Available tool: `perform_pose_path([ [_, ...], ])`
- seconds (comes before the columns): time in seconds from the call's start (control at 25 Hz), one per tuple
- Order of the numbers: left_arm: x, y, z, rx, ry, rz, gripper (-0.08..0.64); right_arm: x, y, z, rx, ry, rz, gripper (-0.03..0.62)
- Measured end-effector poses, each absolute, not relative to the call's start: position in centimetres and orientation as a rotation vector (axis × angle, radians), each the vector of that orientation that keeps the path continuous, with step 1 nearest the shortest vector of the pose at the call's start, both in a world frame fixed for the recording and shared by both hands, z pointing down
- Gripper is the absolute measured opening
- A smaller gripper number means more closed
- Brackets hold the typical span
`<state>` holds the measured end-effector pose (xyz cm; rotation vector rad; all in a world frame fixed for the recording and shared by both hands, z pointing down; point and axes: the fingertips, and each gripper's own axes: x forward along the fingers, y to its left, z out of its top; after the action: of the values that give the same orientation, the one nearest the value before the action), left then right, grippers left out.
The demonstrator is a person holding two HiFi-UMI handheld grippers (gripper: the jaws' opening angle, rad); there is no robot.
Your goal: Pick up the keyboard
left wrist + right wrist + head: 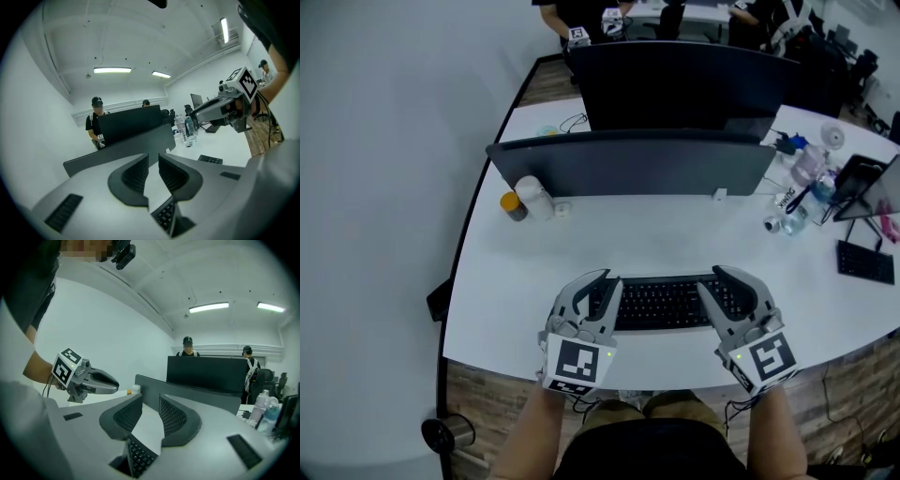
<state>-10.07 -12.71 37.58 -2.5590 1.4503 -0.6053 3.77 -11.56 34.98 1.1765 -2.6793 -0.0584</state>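
Keyboard (664, 302): black, flat on the table, parallel to the front edge and close to it, directly before the person.

Table (656, 244): white, curved front edge, mostly bare in the middle.

Divider panel (637, 164): dark, upright across the table behind the keyboard.

Monitor (675, 84): dark, beyond the panel.

Left tool (611, 278): at the keyboard's left end, jaws a narrow gap apart. The keyboard's end shows low between them, but the pads are not closed on it.

Right tool (710, 277): at the keyboard's right end, jaws somewhat wider apart. The keyboard's end again shows low in the gap and is not gripped.

Second keyboard (865, 262): small, black, far right.

Bottles (806, 169): clear, right of the panel.

Orange-topped jar (513, 204): beside the panel's left end.
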Motion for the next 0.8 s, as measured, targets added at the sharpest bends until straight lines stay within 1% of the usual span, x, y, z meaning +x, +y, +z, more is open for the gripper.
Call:
perform_pose_path([
  [0.36, -13.0, -13.5, 40.8, -2.601, 1.558, -0.652, 0.085, 5.9, -12.5, 37.5, 1.223, -2.609, 0.025, 0.112],
  [0.6, -15.0, -13.8, 44.0, -2.562, 1.574, -0.8, 0.092, 7.3, -13.7, 39.9, 1.25, -2.557, 0.098, 0.114],
  [0.8, -16.2, -13.8, 45.6, -2.569, 1.628, -0.823, 0.092, 9.0, -14.3, 42.1, 1.255, -2.501, 0.152, 0.124],
])
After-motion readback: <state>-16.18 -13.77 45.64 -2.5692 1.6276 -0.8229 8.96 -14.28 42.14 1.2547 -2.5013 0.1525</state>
